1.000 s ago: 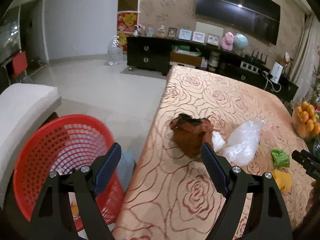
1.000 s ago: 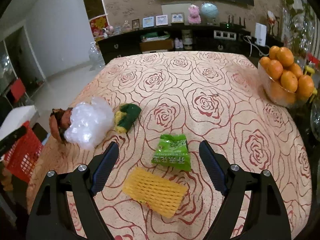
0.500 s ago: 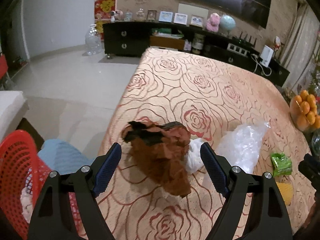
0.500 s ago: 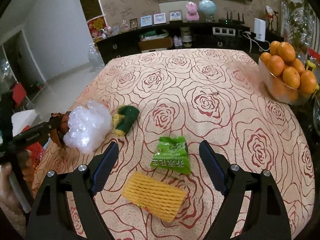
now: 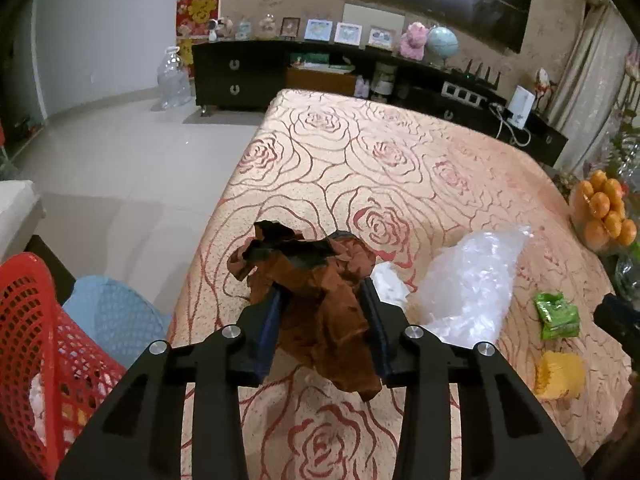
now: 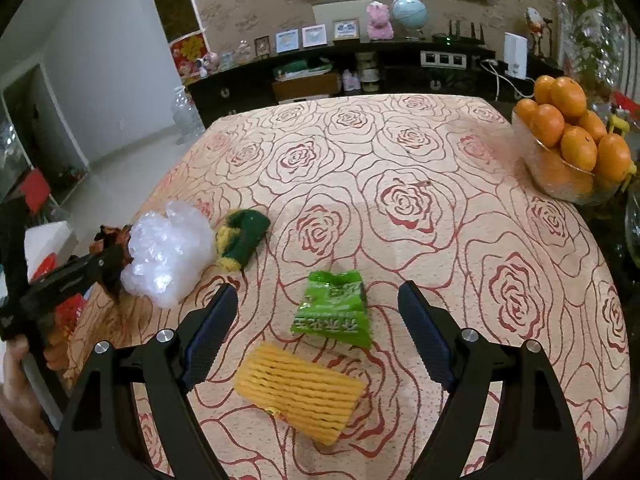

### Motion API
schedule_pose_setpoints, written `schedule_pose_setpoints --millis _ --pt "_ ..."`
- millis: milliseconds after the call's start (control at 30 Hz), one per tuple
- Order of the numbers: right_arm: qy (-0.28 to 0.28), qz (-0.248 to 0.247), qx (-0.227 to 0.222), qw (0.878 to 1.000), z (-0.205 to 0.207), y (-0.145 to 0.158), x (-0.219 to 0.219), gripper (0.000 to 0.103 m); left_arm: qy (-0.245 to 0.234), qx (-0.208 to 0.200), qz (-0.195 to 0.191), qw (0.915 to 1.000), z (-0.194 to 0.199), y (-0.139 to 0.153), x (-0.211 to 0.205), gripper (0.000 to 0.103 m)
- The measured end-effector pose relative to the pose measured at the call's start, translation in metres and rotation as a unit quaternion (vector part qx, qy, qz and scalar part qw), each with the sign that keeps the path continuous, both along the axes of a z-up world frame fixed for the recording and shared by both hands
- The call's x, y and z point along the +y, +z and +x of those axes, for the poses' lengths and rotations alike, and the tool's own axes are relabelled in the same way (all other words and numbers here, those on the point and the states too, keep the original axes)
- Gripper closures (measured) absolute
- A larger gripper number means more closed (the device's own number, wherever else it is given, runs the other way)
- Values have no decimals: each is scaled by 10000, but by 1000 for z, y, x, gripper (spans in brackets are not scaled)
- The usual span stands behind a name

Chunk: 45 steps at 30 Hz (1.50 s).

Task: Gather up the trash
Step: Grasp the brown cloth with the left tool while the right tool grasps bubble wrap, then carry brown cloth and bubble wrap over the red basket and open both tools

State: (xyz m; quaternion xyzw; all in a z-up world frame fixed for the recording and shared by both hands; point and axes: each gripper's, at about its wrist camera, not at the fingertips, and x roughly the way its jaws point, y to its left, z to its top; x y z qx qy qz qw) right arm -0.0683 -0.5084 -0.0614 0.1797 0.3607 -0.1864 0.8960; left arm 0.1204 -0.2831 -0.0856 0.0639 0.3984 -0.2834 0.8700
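Note:
My left gripper (image 5: pixel 322 300) is shut on a crumpled brown paper wad (image 5: pixel 316 280) at the table's left edge; in the right wrist view the gripper (image 6: pixel 80 268) shows at the far left. A clear plastic bag (image 5: pixel 468 280) lies just right of the wad, also seen in the right wrist view (image 6: pixel 168 252). My right gripper (image 6: pixel 318 316) is open, its jaws either side of a green snack wrapper (image 6: pixel 332 308), with a yellow foam net (image 6: pixel 298 392) just in front. A green-yellow wrapper (image 6: pixel 242 236) lies beside the bag.
A red mesh basket (image 5: pixel 28 352) holding some trash stands on the floor left of the table, next to a blue basket (image 5: pixel 112 320). A glass bowl of oranges (image 6: pixel 572 148) sits at the table's right edge. A rose-patterned cloth (image 6: pixel 400 160) covers the table.
My left gripper swung from the red basket to the brown paper wad and closed on it. My right gripper stayed open over the green wrapper.

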Motion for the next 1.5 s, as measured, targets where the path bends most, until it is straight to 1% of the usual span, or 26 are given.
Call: schedule_pose_setpoints --millis 167,267,333,433,467,600,733,800,933,1067,1100,1133,1200,1267,1367,1500 --pt "-277 126 -196 9993 -15 8 -22 23 25 -232 -403 9989 -16 30 23 67" --pt "-477 303 -277 9980 -23 7 -36 23 67 -413 -592 9974 -23 49 38 67" --pt "-533 262 -279 9978 -24 5 -38 23 147 -544 -659 9962 -27 59 47 67" --pt "-224 241 -398 9987 -13 5 -25 23 292 -649 -714 9949 -27 68 58 67" --pt "13 266 -464 9986 -4 6 -14 23 335 -658 -721 9947 -27 69 61 67" --pt "658 170 -549 9962 28 7 22 23 428 -735 -614 9945 -27 70 66 67" --pt "1140 165 -538 9919 58 6 54 23 441 -790 -524 9945 -27 69 70 67" --pt "1395 70 -498 9889 75 7 70 19 458 -795 -525 9944 -26 70 72 67" --pt "1523 -296 -355 9872 99 4 85 18 485 -823 -489 9942 -26 69 80 67" --pt "1615 -367 -47 9862 120 -14 88 18 475 -878 -437 9940 -27 69 82 67" --pt "1636 -379 19 9858 122 -18 89 19 471 -883 -439 9940 -27 69 83 67" --pt "1661 -364 55 9854 123 -21 89 22 471 -887 -442 9940 -26 69 83 67" --pt "1767 -292 133 9837 125 -25 90 41 475 -889 -443 9939 -26 69 84 67" --pt "1811 -253 150 9830 124 -27 90 49 470 -891 -439 9939 -26 69 84 67" --pt "1783 -199 131 9837 120 -28 89 56 472 -949 -388 9936 -26 71 85 67" --pt "1755 -157 50 9843 108 -21 90 57 497 -987 -393 9931 -24 75 88 67"
